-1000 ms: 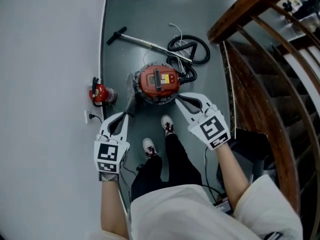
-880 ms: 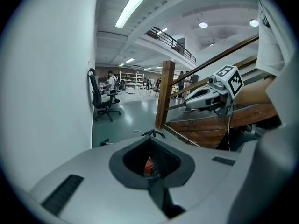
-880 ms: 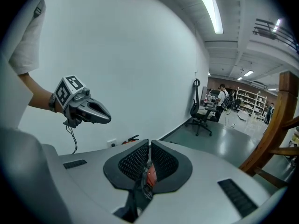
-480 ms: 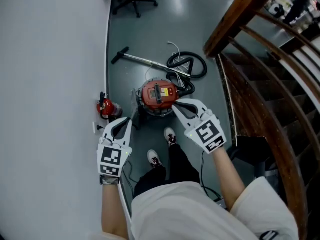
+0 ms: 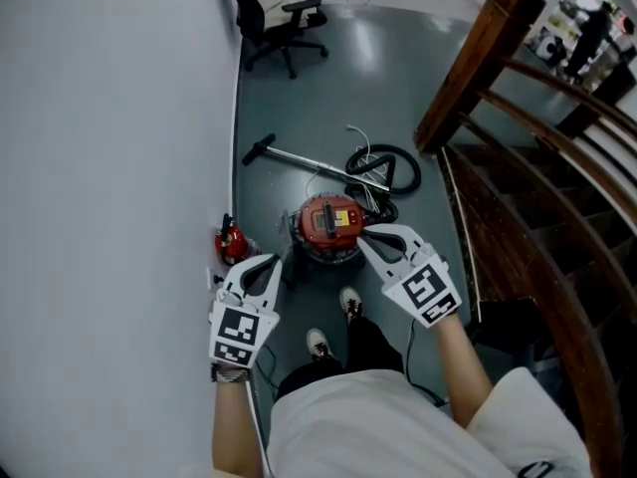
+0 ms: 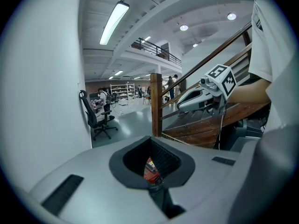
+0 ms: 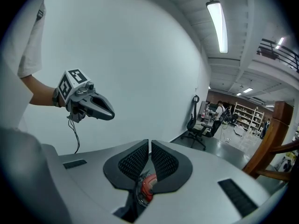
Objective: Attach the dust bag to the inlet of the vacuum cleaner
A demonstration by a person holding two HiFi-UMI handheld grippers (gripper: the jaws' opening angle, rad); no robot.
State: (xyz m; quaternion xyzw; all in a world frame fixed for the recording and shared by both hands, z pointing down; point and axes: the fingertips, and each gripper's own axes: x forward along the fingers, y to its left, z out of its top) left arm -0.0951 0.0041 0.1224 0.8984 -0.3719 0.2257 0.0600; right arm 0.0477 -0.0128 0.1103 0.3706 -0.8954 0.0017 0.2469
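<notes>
The red vacuum cleaner (image 5: 330, 223) stands on the grey floor, just ahead of the person's shoes. It also shows small under the jaws in the left gripper view (image 6: 150, 170) and the right gripper view (image 7: 148, 186). My left gripper (image 5: 273, 261) is held in the air to the vacuum's left, shut and empty. On the vacuum's right my right gripper (image 5: 367, 234) hangs high over its edge, its pads shut with nothing between them. I cannot make out a dust bag.
A black hose (image 5: 386, 167) and metal wand (image 5: 299, 155) lie beyond the vacuum. A red fire extinguisher (image 5: 231, 243) stands by the white wall (image 5: 109, 167). An office chair (image 5: 279, 20) is farther off. A wooden stair railing (image 5: 478, 58) runs along the right.
Both grippers have risen away from the vacuum, which now looks smaller and farther below. The head view has tipped up and shows more floor and the chair.
</notes>
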